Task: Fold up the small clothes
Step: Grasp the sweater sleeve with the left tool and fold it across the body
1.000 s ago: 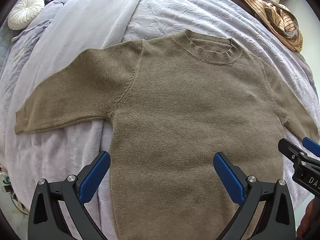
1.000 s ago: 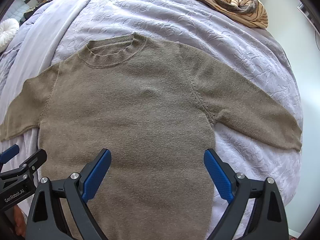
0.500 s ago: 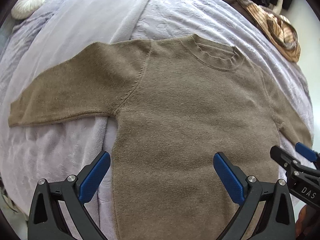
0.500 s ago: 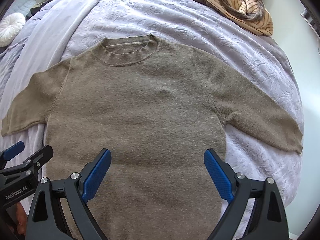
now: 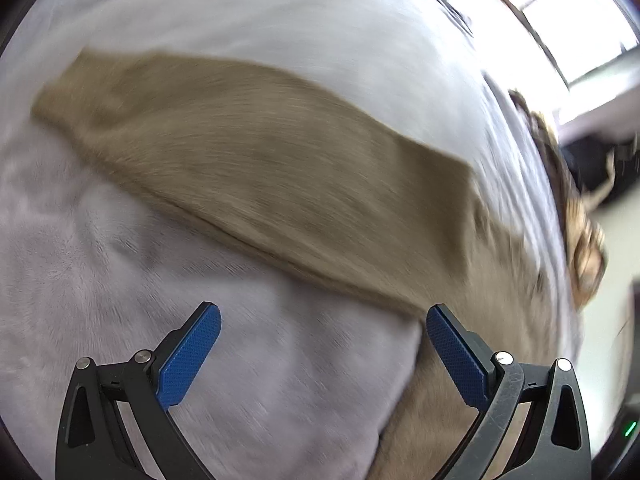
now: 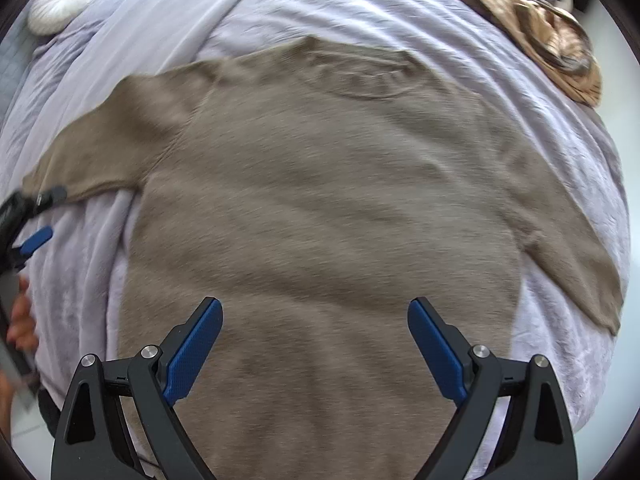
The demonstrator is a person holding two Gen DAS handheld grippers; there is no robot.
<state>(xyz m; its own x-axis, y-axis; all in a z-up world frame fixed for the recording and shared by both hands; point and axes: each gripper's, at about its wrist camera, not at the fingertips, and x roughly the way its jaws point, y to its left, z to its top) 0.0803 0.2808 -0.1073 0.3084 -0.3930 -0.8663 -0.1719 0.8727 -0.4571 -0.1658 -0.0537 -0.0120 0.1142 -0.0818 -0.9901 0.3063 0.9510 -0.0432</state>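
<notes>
Sleeve of olive-brown knit sweater (image 5: pixel 256 160) runs upper-left to lower-right above gaping, empty left gripper (image 5: pixel 322 354), nearer than gaping, empty right gripper (image 6: pixel 314 344).

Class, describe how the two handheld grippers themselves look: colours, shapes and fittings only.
Both the left gripper and the right gripper have black, angular, cut-out arms. Each finger ends in a flat blue pad with a fine dotted texture. Round silver pins sit at the joints. No cables show.
</notes>
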